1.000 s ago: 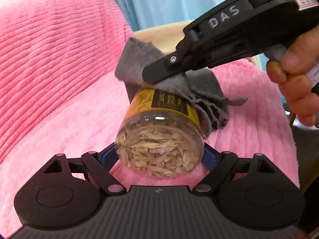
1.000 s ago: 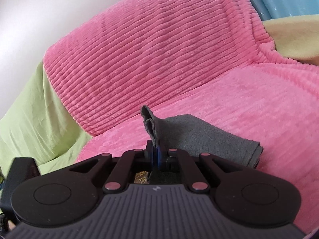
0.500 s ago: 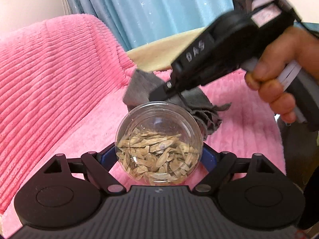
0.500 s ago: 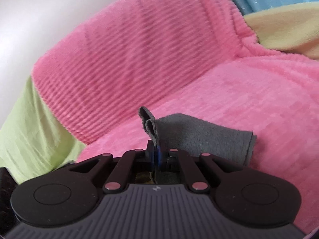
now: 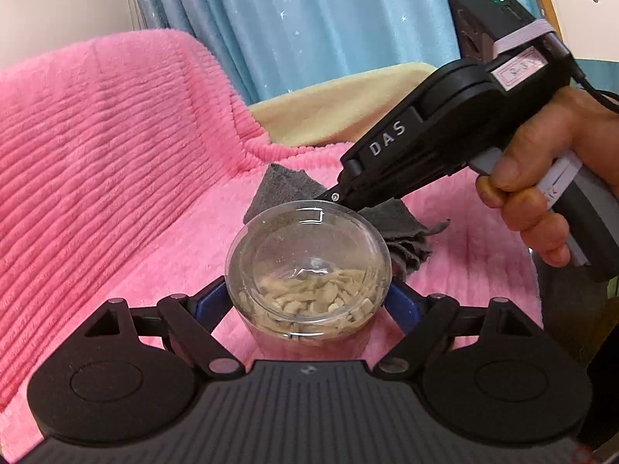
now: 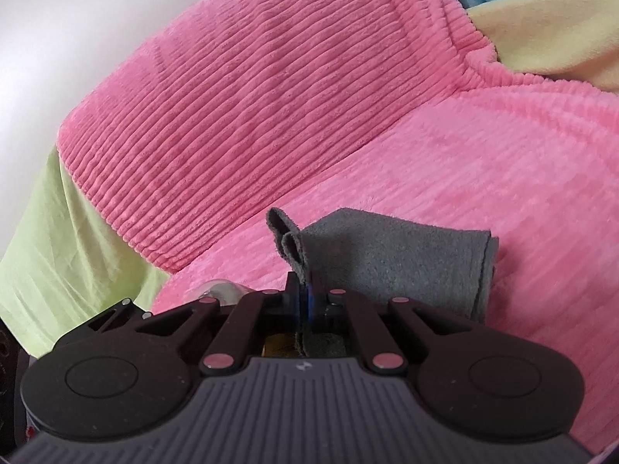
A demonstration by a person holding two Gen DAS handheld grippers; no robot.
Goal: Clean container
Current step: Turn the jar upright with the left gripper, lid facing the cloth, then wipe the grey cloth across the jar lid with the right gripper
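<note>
A clear plastic jar (image 5: 308, 270) partly filled with pale dried flakes is clamped between the blue pads of my left gripper (image 5: 308, 303), its round clear end facing the camera. My right gripper (image 6: 305, 301) is shut on a grey cloth (image 6: 390, 255), which drapes forward and to the right of its fingers. In the left wrist view the right gripper (image 5: 336, 197) reaches in from the upper right, held by a hand (image 5: 541, 193), and presses the grey cloth (image 5: 286, 185) against the jar's far side. A sliver of the jar (image 6: 222, 290) shows at the right gripper's lower left.
A pink ribbed blanket (image 5: 96, 174) covers the sofa seat and backrest beneath both grippers. A cream cushion (image 5: 340, 108) and a blue starred curtain (image 5: 309, 19) lie behind. A light green cover (image 6: 69, 239) hangs at the sofa's left side.
The jar has tilted so its clear end now faces the camera and its yellow label is hidden. The right gripper with the cloth slid from the jar's top to its far side.
</note>
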